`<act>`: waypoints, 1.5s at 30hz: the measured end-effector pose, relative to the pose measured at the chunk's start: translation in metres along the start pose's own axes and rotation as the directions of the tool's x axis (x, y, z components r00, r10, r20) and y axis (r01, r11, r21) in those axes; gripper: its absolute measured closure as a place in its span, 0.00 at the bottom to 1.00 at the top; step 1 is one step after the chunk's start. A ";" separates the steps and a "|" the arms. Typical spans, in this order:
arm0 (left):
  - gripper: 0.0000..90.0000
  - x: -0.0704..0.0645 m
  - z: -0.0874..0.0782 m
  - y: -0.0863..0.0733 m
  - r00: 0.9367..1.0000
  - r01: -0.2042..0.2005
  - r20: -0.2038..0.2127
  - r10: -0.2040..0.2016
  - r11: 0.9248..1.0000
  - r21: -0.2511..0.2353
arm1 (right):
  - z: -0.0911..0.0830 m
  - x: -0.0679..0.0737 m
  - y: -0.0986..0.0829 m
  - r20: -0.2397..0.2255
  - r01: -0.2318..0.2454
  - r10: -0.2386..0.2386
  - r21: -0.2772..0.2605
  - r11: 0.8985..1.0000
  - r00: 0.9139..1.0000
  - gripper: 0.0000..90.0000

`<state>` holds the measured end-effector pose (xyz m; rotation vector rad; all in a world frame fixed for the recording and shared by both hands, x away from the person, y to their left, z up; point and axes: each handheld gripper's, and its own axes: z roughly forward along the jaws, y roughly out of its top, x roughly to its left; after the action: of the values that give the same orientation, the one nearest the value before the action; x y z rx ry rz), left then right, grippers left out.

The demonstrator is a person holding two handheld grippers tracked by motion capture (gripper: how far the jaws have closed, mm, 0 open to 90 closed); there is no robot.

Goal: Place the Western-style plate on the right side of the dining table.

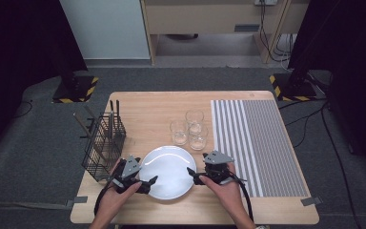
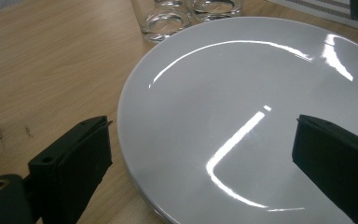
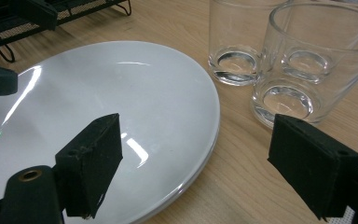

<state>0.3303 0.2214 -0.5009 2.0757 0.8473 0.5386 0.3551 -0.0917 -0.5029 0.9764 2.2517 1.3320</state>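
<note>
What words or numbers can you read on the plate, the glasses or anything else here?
There are none to read. The white plate is plain, the three glasses are clear with no print, the wire basket and the striped mat carry no label, and the left gripper and right gripper show no lettering. The yellow-and-black stripes on the stand bases are warning markings, not writing.

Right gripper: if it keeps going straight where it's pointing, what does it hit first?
Most likely the rim of the white plate, which sits between the open jaws of the right gripper. The glasses stand further off; depth is uncertain.
</note>
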 end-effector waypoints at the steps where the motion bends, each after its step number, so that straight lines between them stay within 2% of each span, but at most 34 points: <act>1: 0.05 0.000 0.000 0.000 1.000 0.003 0.000 -0.003 1.000 -0.001 | 0.000 0.000 0.000 -0.001 0.002 -0.002 0.000 1.000 1.000 0.19; 8: 0.07 -0.004 -0.001 0.000 1.000 -0.018 0.005 0.018 1.000 0.010 | -0.003 0.001 -0.001 0.004 0.000 0.000 -0.014 1.000 1.000 0.20; 13: 0.09 -0.004 -0.003 -0.001 1.000 -0.017 -0.002 0.017 1.000 0.025 | -0.004 0.001 -0.001 0.003 -0.002 0.003 -0.019 1.000 1.000 0.28; 14: 0.11 -0.005 -0.005 -0.002 1.000 -0.009 -0.010 0.010 1.000 0.026 | -0.004 0.000 -0.002 -0.003 -0.010 0.010 -0.010 1.000 1.000 0.32; 17: 0.20 -0.005 -0.009 -0.003 1.000 0.004 -0.028 -0.003 1.000 0.024 | -0.005 -0.001 -0.004 -0.012 -0.023 0.023 -0.008 1.000 1.000 0.40; 19: 0.27 -0.003 -0.012 -0.004 0.999 0.042 -0.034 -0.042 0.999 0.013 | -0.007 -0.002 -0.005 -0.015 -0.026 0.025 -0.009 1.000 1.000 0.45; 23: 0.38 -0.002 -0.012 -0.006 0.997 0.062 -0.045 -0.061 0.998 0.029 | -0.009 -0.004 -0.005 -0.025 -0.036 0.036 -0.017 0.999 0.999 0.52; 26: 0.48 -0.003 -0.010 -0.006 0.997 0.055 -0.060 -0.052 0.997 0.055 | -0.008 -0.004 -0.005 -0.027 -0.038 0.038 -0.012 0.999 0.999 0.53; 30: 0.57 0.001 -0.013 -0.007 0.994 0.070 -0.087 -0.065 0.996 0.055 | -0.008 -0.004 -0.005 -0.033 -0.038 0.038 -0.010 0.999 0.999 0.54; 33: 0.63 0.003 -0.014 -0.009 0.990 0.087 -0.113 -0.080 0.994 0.065 | -0.008 -0.004 -0.005 -0.032 -0.040 0.039 -0.010 0.999 0.999 0.54; 36: 0.70 0.004 -0.017 -0.009 0.983 0.084 -0.167 -0.072 0.994 0.071 | -0.007 -0.003 -0.005 -0.039 -0.040 0.040 -0.005 0.999 0.998 0.53; 42: 0.75 0.005 -0.013 -0.011 0.982 0.107 -0.164 -0.089 0.989 0.104 | -0.005 -0.002 -0.007 -0.050 -0.045 0.046 0.008 0.999 0.998 0.50; 45: 0.76 0.004 -0.009 -0.012 0.984 0.119 -0.143 -0.102 0.986 0.115 | -0.005 -0.002 -0.007 -0.052 -0.047 0.048 0.016 0.999 0.997 0.50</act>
<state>0.3230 0.2349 -0.5054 2.1055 1.0940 0.5864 0.3514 -0.0985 -0.5067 1.0172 2.2940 1.3781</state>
